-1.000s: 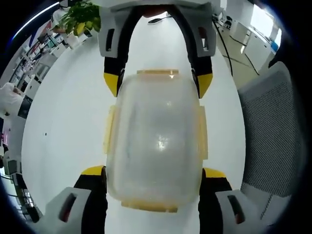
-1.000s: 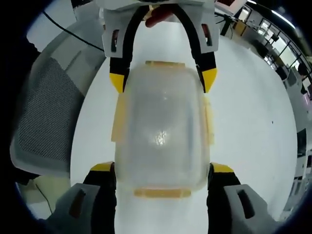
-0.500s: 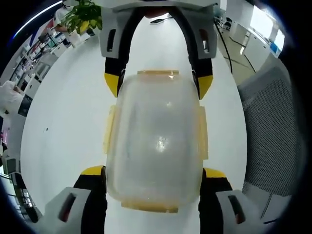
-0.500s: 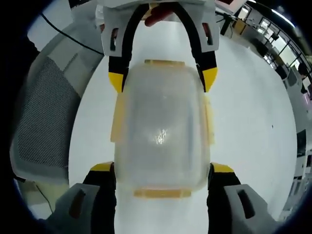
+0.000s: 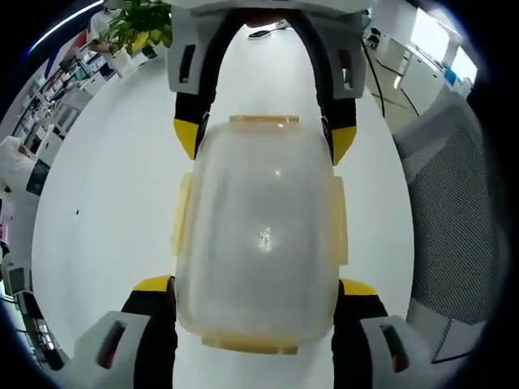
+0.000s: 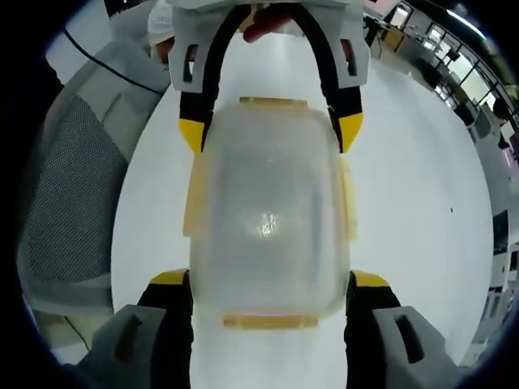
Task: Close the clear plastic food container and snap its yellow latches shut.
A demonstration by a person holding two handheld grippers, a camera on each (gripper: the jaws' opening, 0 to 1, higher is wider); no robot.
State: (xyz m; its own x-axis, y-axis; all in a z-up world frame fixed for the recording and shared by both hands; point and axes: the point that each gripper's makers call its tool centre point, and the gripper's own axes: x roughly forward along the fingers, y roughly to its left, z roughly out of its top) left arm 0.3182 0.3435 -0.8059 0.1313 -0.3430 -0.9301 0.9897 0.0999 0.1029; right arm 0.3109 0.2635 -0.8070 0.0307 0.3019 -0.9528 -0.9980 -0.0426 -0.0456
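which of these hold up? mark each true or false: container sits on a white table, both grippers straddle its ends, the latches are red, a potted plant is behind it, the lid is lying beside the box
1. The clear container sits on a white table. True.
2. The left gripper and the right gripper each have their jaws on either side of one end of the container. True.
3. The latches are red. False: the latches are yellow.
4. A potted plant stands at the far edge in the left gripper view. True.
5. The lid lies beside the box. False: the lid sits on top of the container.
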